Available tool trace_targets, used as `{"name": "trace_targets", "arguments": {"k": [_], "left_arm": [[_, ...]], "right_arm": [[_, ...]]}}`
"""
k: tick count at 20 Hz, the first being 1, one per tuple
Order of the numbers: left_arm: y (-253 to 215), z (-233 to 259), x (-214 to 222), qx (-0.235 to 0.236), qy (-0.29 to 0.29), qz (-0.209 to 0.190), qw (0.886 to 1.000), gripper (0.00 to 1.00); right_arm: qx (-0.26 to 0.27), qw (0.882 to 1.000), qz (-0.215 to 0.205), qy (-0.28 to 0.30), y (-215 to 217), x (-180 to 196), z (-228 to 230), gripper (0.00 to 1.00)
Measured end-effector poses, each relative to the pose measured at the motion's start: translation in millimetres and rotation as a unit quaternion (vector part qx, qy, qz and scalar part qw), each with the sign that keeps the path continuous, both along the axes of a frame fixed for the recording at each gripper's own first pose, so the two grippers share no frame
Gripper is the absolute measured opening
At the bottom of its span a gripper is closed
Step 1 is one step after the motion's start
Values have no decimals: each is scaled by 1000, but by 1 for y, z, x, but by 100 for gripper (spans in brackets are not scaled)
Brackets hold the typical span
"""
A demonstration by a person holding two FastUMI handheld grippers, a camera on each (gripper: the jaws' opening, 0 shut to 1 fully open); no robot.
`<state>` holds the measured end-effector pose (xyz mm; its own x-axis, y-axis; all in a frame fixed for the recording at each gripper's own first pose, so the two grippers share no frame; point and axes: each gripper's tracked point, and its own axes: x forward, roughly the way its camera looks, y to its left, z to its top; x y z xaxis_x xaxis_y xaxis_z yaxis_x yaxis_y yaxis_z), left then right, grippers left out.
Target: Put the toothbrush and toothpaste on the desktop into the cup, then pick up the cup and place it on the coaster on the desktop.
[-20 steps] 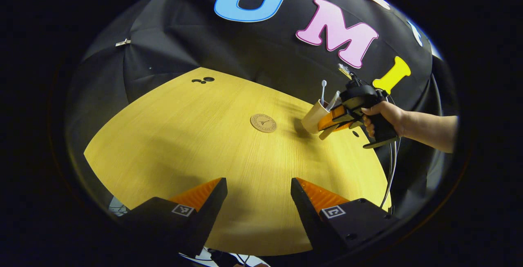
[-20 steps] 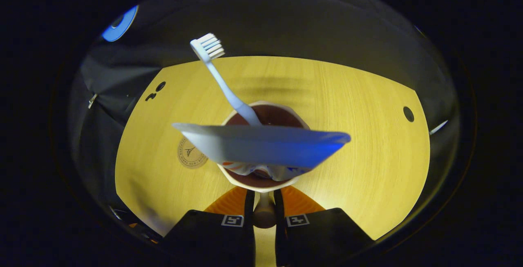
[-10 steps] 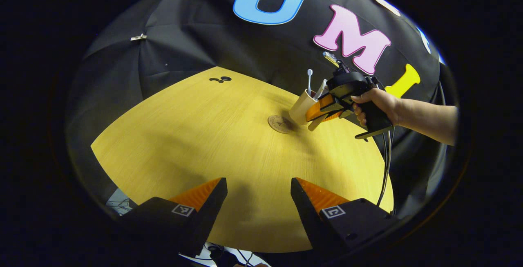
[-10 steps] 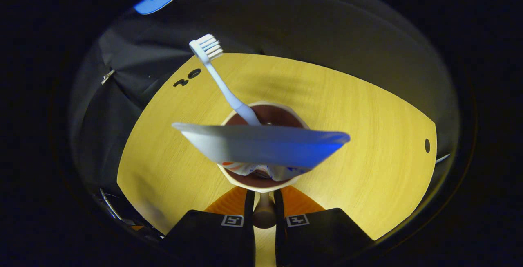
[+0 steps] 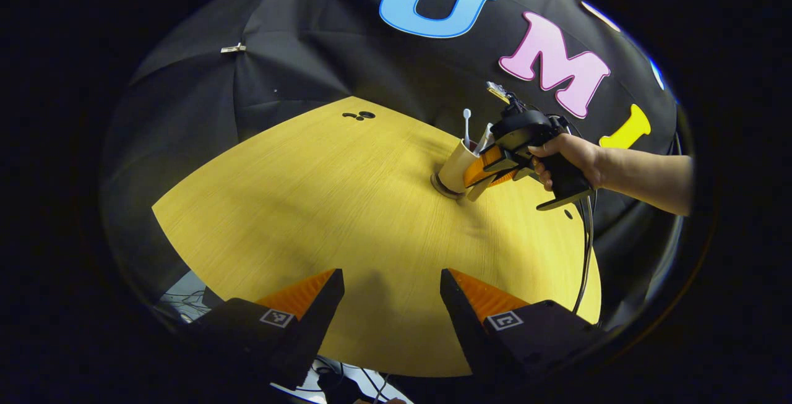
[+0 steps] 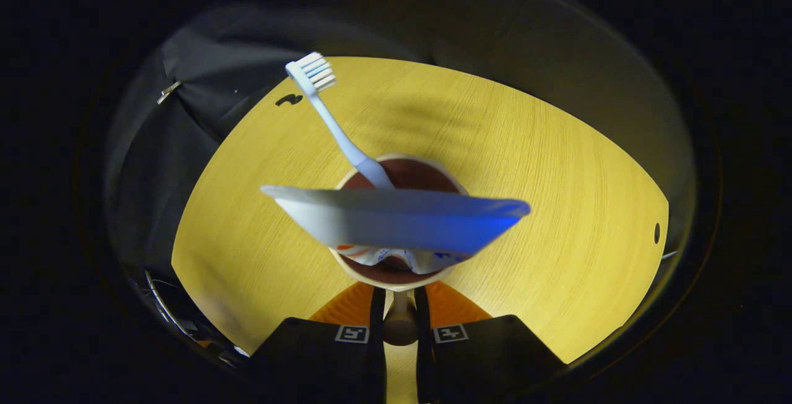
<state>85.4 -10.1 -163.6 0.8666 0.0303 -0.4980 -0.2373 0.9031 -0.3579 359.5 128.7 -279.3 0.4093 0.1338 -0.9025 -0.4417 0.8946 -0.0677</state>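
The cream, handled ceramic-looking cup is seen on the round brown coaster at the far right of the yellow wooden worktop, with the white toothbrush and the white-and-blue toothpaste tube standing inside. Its handle is pinched by the jaws of the right gripper; the left gripper is held near, jaws spread and empty. The cup is judged rigid, breakable and top-heavy, best held by the handle. Open worktop lies all around, its edges well apart.
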Motion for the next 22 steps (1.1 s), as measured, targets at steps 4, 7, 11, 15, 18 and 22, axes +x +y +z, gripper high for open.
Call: {"name": "trace_targets", "arguments": {"k": [4,7,11,15,18,22], "left_arm": [[3,-2,-4,3,2,1,1000,97],[3,-2,-5,2,1,0,1000,97],[2,3,-4,7,-7,-6,1000,97],[-1,11,-3,15,-20,-22,999,97],[-5,21,-2,21,-34,-40,998,97],[-12,46,4,38,-66,-71,995,97]], "right_arm": [[-12,1000,9,-1,1,-3,-4,23],[0,1000,12,6,1,-8,3,31],[28,1000,11,-4,7,-14,26,66],[40,999,9,-36,-1,-29,56,99],[51,996,10,-70,-11,-47,87,99],[72,989,-18,-128,-31,-86,127,99]]}}
